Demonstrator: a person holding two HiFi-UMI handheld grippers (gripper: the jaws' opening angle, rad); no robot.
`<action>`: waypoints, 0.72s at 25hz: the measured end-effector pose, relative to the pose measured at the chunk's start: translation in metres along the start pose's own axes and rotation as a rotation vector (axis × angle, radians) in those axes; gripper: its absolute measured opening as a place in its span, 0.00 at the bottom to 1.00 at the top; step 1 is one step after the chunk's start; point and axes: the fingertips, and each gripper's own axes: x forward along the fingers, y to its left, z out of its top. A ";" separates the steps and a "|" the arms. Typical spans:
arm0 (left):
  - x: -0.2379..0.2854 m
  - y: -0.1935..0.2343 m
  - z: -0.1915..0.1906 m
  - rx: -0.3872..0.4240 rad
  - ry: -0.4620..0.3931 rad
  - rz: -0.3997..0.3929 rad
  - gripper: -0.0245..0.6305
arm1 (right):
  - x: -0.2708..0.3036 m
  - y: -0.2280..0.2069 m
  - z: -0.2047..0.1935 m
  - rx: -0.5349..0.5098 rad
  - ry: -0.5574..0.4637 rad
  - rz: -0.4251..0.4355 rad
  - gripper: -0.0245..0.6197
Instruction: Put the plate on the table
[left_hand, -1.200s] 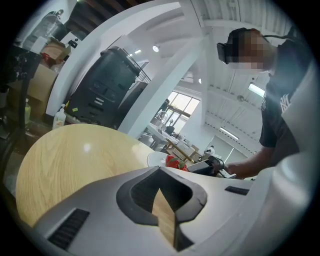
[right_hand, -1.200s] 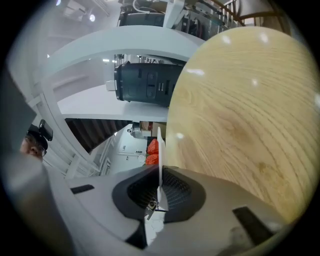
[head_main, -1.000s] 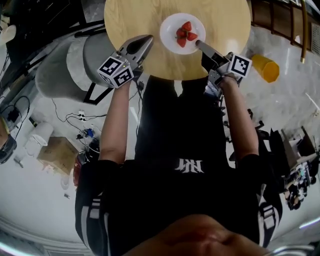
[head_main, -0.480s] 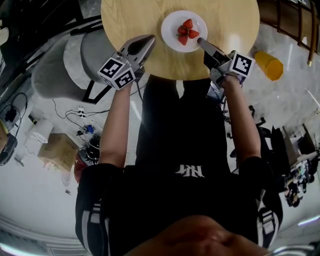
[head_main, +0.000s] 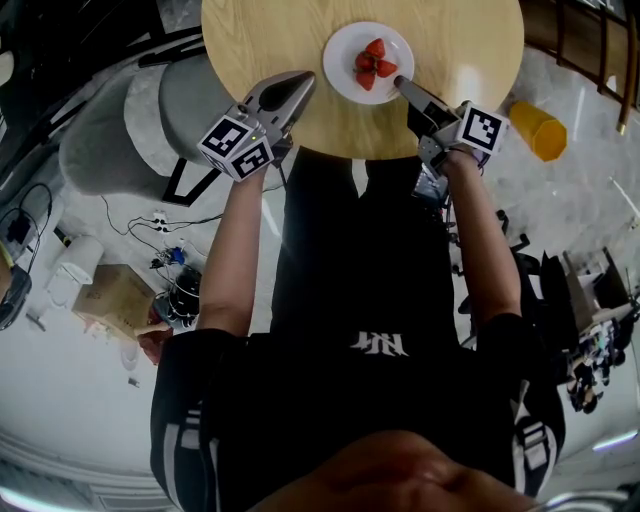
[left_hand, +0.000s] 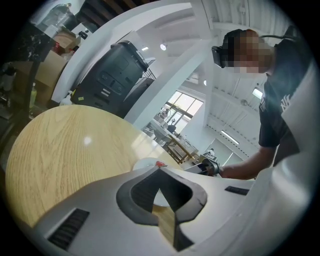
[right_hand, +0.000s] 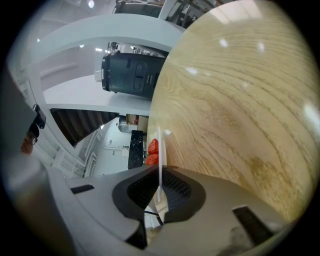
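A white plate (head_main: 345, 45) with strawberries (head_main: 372, 62) is over the near part of the round wooden table (head_main: 260, 40). I cannot tell whether it rests on the wood. My right gripper (head_main: 403, 88) is shut on the plate's near right rim. In the right gripper view the rim (right_hand: 160, 150) runs edge-on between the pads, with the strawberries (right_hand: 152, 151) beyond. My left gripper (head_main: 300, 82) hovers over the table's near left edge, shut and holding nothing. In the left gripper view the plate (left_hand: 145, 164) shows past the left gripper (left_hand: 161, 195).
A grey padded seat (head_main: 110, 130) stands left of the table. A yellow cup-like thing (head_main: 532, 135) lies on the floor at right. A cardboard box (head_main: 110, 300) and cables lie on the floor at left. A dark railing (head_main: 580, 50) runs at the far right.
The view shifted a little a second ago. The plate and right gripper sit slightly farther in over the table. Both grippers have barely moved in the last half second.
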 end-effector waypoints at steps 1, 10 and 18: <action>-0.001 -0.001 -0.001 -0.003 -0.001 0.001 0.05 | 0.000 0.000 0.000 0.002 -0.001 0.001 0.06; -0.003 -0.004 -0.011 -0.009 0.014 -0.001 0.05 | 0.000 -0.005 -0.001 -0.011 -0.003 -0.022 0.06; 0.001 -0.011 -0.015 -0.007 0.019 -0.019 0.05 | 0.003 -0.013 -0.002 -0.026 -0.016 -0.092 0.06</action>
